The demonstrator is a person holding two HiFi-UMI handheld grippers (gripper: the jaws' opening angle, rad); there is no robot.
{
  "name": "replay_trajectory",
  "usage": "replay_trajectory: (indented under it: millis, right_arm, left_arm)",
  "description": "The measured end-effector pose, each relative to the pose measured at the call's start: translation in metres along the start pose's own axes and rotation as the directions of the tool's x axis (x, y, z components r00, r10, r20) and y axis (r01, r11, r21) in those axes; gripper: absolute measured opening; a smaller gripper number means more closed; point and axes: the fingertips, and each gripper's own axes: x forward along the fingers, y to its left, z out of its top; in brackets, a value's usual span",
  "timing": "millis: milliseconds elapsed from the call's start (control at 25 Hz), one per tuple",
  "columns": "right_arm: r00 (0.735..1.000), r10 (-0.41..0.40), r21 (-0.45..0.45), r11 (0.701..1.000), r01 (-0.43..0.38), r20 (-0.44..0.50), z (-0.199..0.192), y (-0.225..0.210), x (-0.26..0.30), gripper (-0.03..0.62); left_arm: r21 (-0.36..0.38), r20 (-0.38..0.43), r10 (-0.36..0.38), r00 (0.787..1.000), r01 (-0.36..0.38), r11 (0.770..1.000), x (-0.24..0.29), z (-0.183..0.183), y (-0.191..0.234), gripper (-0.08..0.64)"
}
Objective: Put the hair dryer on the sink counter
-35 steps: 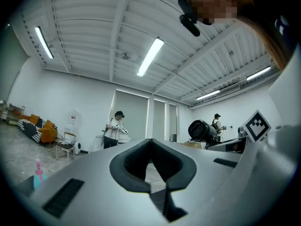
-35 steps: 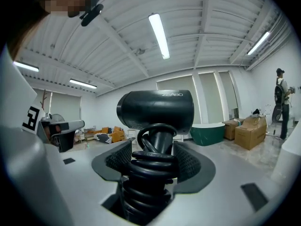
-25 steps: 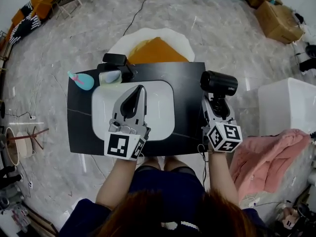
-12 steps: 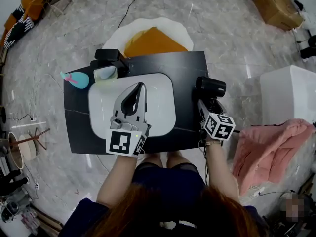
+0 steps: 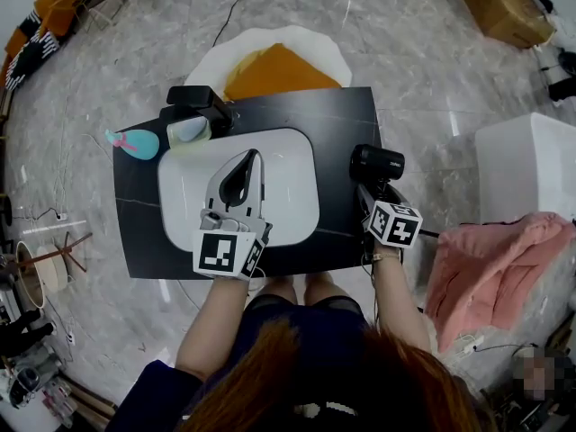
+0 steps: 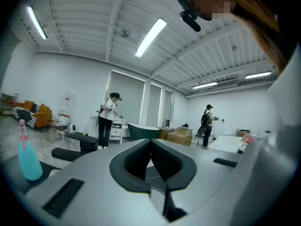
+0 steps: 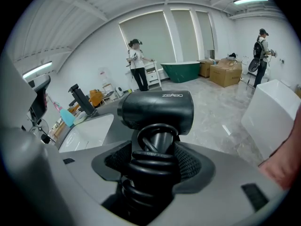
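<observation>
The hair dryer (image 7: 157,108) is clamped by its cord-wrapped handle in the right tool (image 7: 155,166) at the right edge of the desk (image 5: 346,124), ready to be set down, and the left tool (image 5: 238,183) is shut, empty.

hair dryer (image 5: 377,163) 1 | sink (image 5: 292,158) 1 | blue bottle (image 5: 135,143) 1
</observation>
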Motion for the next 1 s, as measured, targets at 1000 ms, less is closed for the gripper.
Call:
replay_trajectory:
  millis: [1000]
  right_arm:
    - [1.0, 0.007, -0.112, 0.994, -0.01, -0.027, 0.009, 0.004, -0.012, 0.368]
  left_arm:
    - [0.009, 0.012, 0.014, 1.0, -0.014, 1.0, -0.012, 0.009, -0.009, 0.018]
